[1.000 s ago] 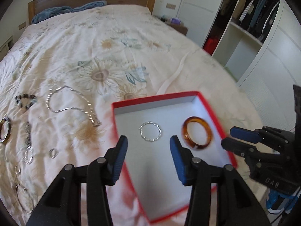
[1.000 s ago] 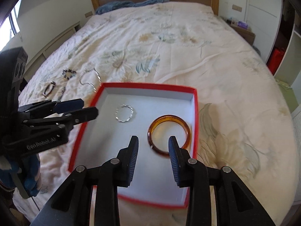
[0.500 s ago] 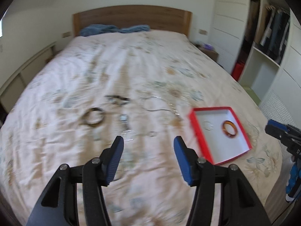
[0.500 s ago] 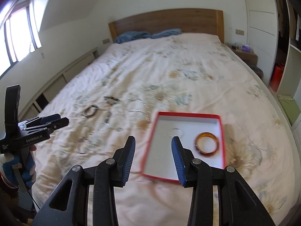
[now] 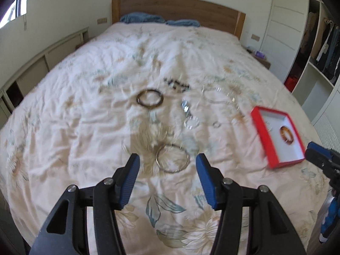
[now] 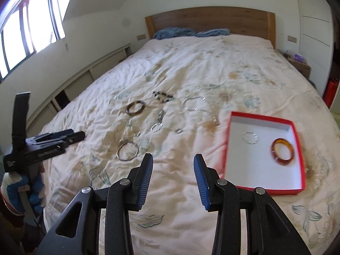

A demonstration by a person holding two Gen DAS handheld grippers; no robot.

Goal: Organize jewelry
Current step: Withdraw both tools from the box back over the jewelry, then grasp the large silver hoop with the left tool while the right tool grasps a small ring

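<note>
Above the near edge of the bed (image 5: 74, 110) we hold the left gripper (image 5: 167, 165) tilted downward, its blue pads apart with nothing between them; its jaws have just been opening. Just beyond the tips, on the quilt, lies a large metal hoop (image 5: 172, 158), not touched. Our right gripper (image 6: 173, 165) hangs beside it at a similar downward slant, also released and empty, its jaws likewise having just opened a little. From the right view we see the left tool side-on at the frame's left, gripped by a hand (image 6: 19, 191) in a blue-and-white glove.

Farther out, the loose jewelry is scattered mid-bed: a dark bangle (image 5: 149, 98), a beaded bracelet (image 5: 177, 84), a silver chain (image 6: 199, 108), a small twisted ring (image 6: 156, 127) and a tiny ring (image 6: 179, 130). To the right sits the red tray (image 6: 297, 136), already holding a silver ring (image 6: 250, 137) and an amber bangle (image 6: 283, 152).

Motion blur smears most of the small pieces, so we cannot make out their links or clasps. In the left view the tray's near corner and the right gripper are cut off at the frame's edge.
</note>
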